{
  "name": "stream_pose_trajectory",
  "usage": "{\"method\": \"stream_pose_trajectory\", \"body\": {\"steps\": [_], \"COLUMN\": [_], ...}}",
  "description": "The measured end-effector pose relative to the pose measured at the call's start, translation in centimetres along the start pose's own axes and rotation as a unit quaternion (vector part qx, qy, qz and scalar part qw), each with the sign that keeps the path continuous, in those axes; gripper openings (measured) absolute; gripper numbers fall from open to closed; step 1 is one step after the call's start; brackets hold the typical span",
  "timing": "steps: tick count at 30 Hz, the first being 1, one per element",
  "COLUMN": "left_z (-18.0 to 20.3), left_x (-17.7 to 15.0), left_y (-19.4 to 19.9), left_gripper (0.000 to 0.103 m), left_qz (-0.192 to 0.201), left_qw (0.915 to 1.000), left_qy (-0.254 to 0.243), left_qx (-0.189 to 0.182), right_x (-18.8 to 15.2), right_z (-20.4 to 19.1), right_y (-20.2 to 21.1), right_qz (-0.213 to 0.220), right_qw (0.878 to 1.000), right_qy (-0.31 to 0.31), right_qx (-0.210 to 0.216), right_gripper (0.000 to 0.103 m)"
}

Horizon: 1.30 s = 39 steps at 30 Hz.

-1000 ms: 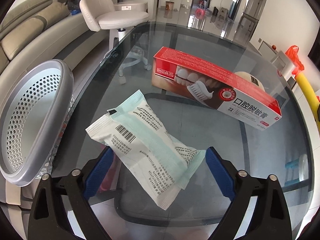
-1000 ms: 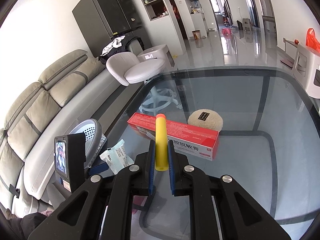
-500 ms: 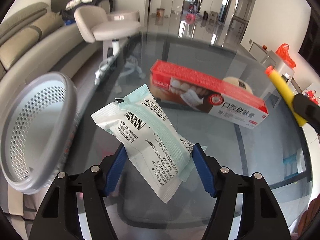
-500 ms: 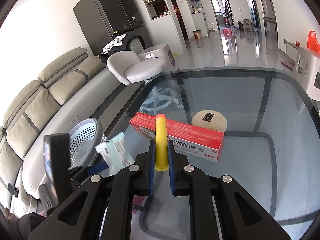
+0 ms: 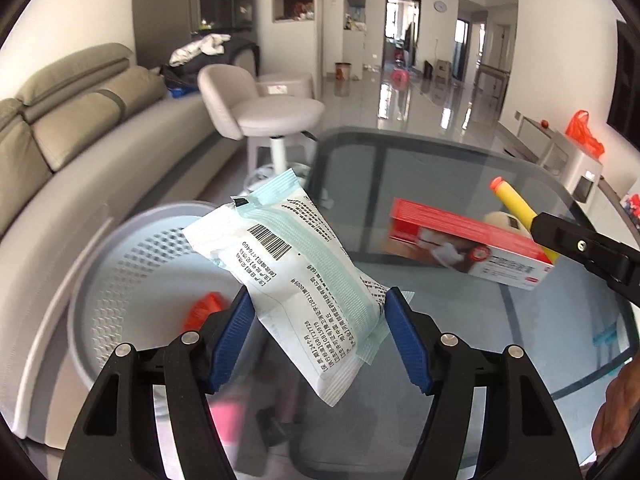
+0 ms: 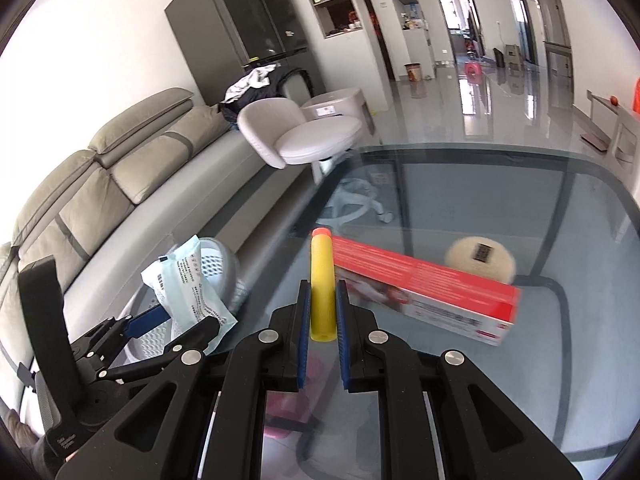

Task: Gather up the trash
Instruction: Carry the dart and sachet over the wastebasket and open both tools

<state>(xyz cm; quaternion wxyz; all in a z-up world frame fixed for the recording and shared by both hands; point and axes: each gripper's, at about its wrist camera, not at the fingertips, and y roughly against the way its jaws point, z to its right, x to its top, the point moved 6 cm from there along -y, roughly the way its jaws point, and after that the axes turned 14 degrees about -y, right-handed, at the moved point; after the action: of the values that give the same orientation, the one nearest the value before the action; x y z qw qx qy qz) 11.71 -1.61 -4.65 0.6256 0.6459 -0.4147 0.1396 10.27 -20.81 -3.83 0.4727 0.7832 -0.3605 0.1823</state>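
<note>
Left tongs [image 5: 316, 320] clamp the pale green packet [image 5: 296, 276] by its lower half, carrying it above the perforated bin [image 5: 132, 264] beside the glass counter [image 5: 460, 320]. Right tongs [image 6: 322, 312] pinch the yellow foam dart [image 6: 320, 284] upright. Risky spot: the packet hangs near the bin's counter-side rim, so letting go now could drop it outside, and that slick wrapper might slide free.
</note>
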Motion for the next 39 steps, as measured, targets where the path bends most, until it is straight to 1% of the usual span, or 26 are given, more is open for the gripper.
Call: {"method": "stream_pose_trajectory", "body": {"steps": [5, 9, 14, 19, 26, 32, 33, 34, 35, 37, 39], "left_z": [-4.1, -7.6, -11.1, -14.0, -15.5, -16.4, -16.6, -16.7, -16.8, -16.9, -17.1], "left_x": [-1.1, -2.3, -3.1, -4.3, -5.4, -5.9, -6.0, -6.0, -6.0, -6.3, -6.3], "left_y": [1.0, 1.0, 0.8, 0.1, -0.9, -0.9, -1.0, -1.0, -1.0, -0.9, -0.9], "left_gripper": [0.065, 0.065, 0.065, 0.065, 0.065, 0.067, 0.067, 0.068, 0.071, 0.075, 0.075], "left_qz": [0.004, -0.003, -0.013, -0.028, -0.04, -0.043, -0.043, -0.044, -0.046, -0.047, -0.048], "left_qw": [0.9994, 0.9984, 0.9975, 0.9957, 0.9942, 0.993, 0.9925, 0.9923, 0.9918, 0.9907, 0.9902], "left_qy": [0.01, 0.026, 0.034, 0.053, 0.059, 0.074, 0.08, 0.083, 0.087, 0.092, 0.095], "left_qx": [0.032, 0.049, 0.061, 0.07, 0.08, 0.081, 0.081, 0.081, 0.083, 0.089, 0.09], "right_x": [-0.3, -1.0, -2.4, -3.8, -5.0, -5.4, -5.4, -5.3, -5.2, -5.0, -4.9], "right_z": [-3.9, -7.4, -11.7, -14.7, -16.4, -17.2, -17.2, -17.1, -17.0, -16.5, -16.5], "right_y": [-2.3, -4.4, -7.7, -10.2, -13.1, -14.3, -14.3, -14.4, -14.5, -14.2, -14.0], "right_qz": [-0.013, -0.028, -0.059, -0.086, -0.123, -0.13, -0.128, -0.126, -0.125, -0.121, -0.118], "right_qw": [0.999, 0.998, 0.995, 0.991, 0.987, 0.985, 0.985, 0.986, 0.986, 0.987, 0.987], "right_qy": [0.015, 0.032, 0.05, 0.067, 0.068, 0.076, 0.076, 0.075, 0.072, 0.068, 0.067], "right_qx": [0.026, 0.044, 0.067, 0.077, 0.083, 0.084, 0.083, 0.081, 0.082, 0.085, 0.086], "right_gripper": [0.012, 0.012, 0.012, 0.012, 0.012, 0.012, 0.015, 0.025, 0.029, 0.03, 0.03]}}
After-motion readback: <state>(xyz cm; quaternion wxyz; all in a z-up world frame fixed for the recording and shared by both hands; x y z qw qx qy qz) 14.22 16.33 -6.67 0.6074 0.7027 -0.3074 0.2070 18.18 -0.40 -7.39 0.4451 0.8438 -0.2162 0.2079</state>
